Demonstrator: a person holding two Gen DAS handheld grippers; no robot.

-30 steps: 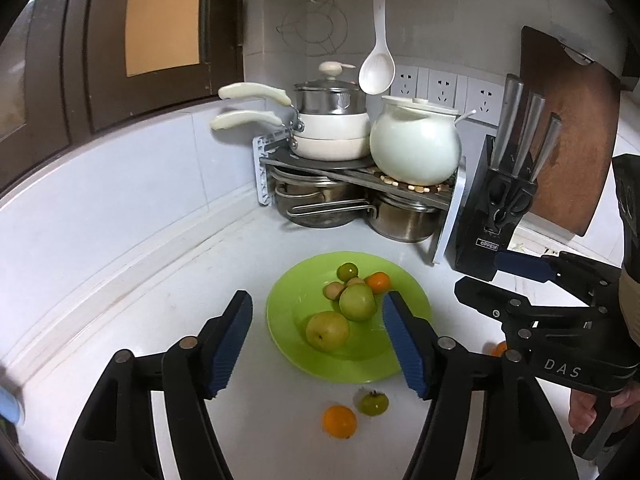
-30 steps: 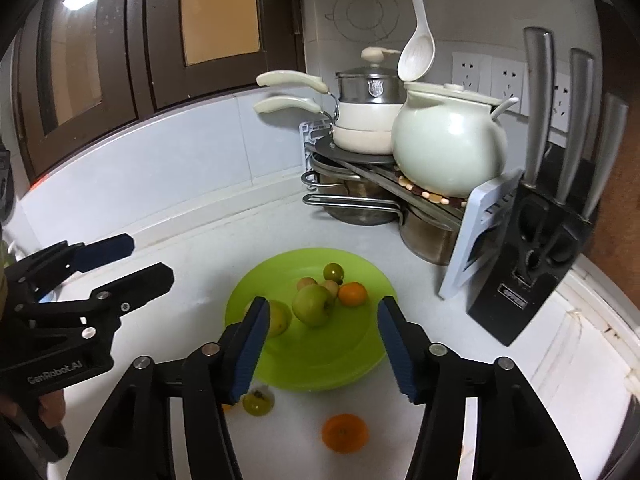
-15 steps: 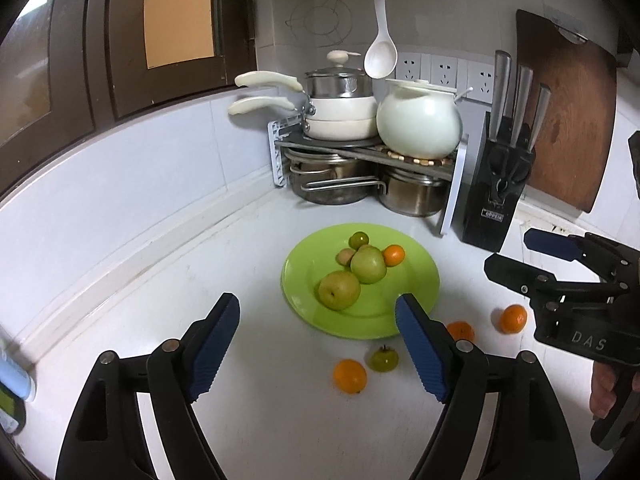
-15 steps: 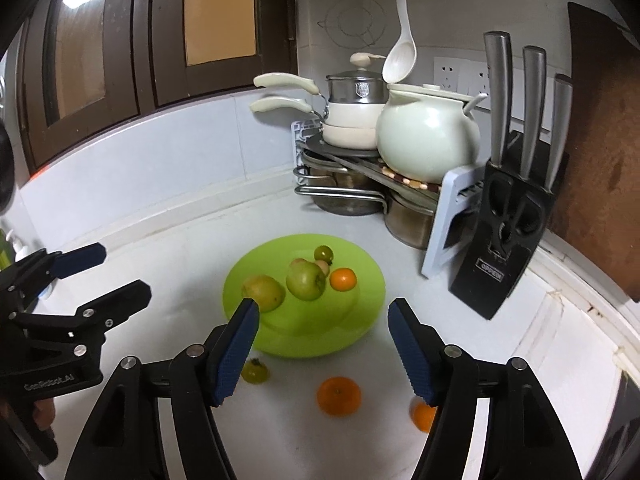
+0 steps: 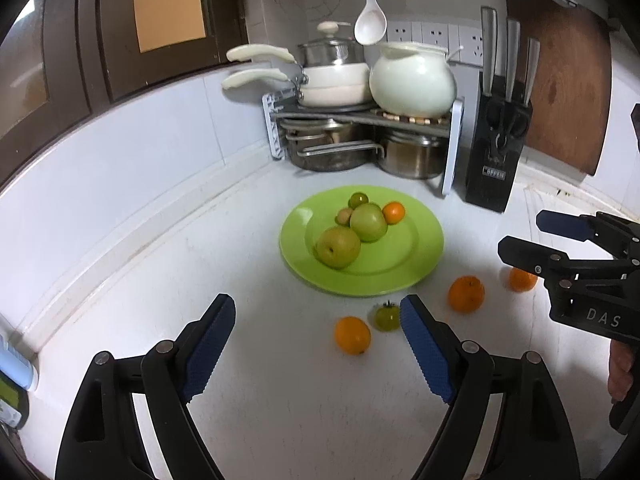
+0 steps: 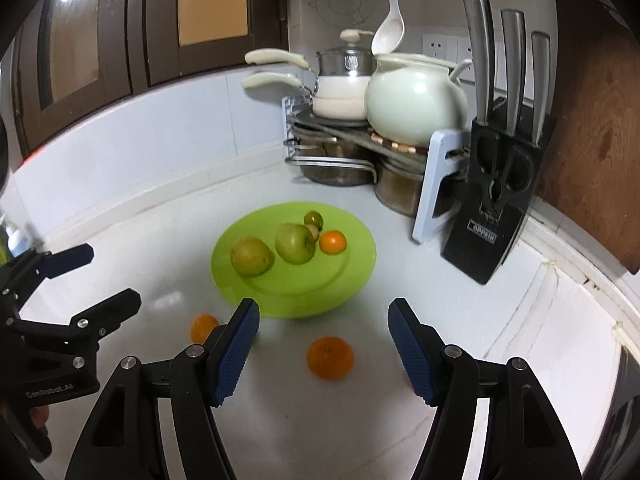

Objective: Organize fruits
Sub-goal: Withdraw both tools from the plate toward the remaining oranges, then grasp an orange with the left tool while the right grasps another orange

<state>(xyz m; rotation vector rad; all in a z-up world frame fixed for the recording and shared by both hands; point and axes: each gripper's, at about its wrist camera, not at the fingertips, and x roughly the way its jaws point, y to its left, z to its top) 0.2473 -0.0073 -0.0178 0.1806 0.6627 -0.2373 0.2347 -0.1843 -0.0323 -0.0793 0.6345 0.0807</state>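
A green plate (image 5: 424, 258) (image 6: 352, 276) on the white counter holds a pear (image 5: 338, 247), a green apple (image 5: 368, 222), a small orange (image 5: 394, 212), a green tomato (image 5: 358, 200) and a small brown fruit (image 5: 344, 215). Loose on the counter lie three oranges (image 5: 352, 335) (image 5: 466, 294) (image 5: 522, 280) and a green tomato (image 5: 387, 316). My left gripper (image 5: 316, 344) is open and empty, above the counter in front of the plate. My right gripper (image 6: 324, 344) is open and empty, with an orange (image 6: 330, 358) between its fingers' line of sight.
A pot rack (image 5: 360, 120) with pans and a white pot (image 5: 412, 78) stands in the back corner. A black knife block (image 5: 498, 144) and a wooden board (image 5: 560, 92) stand at the right. A tiled wall runs along the left.
Both grippers have pulled back and away from the plate, still open. More loose fruit on the counter has come into view.
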